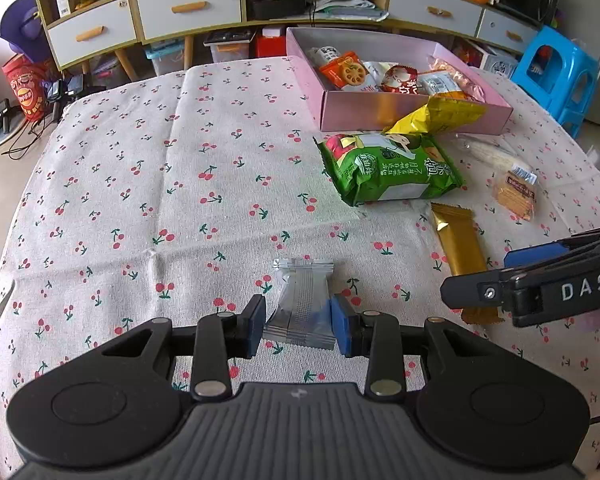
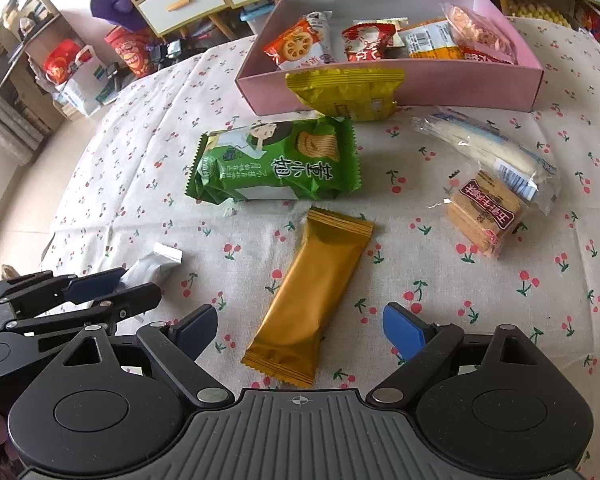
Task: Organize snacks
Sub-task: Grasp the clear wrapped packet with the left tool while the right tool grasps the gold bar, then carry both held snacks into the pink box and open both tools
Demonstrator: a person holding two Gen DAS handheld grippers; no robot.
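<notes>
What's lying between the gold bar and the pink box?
The green chip bag, with a yellow packet leaning on the pink box behind it. Beyond the gold bar, clearest in the right wrist view.

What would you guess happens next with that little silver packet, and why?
Probably a lift, then a carry to the pink box. The left gripper has its fingers pressed on the silver packet, pinching it at the waist, so the grip looks made. Other snacks already lie in the box, while several still sit on the tablecloth.
</notes>
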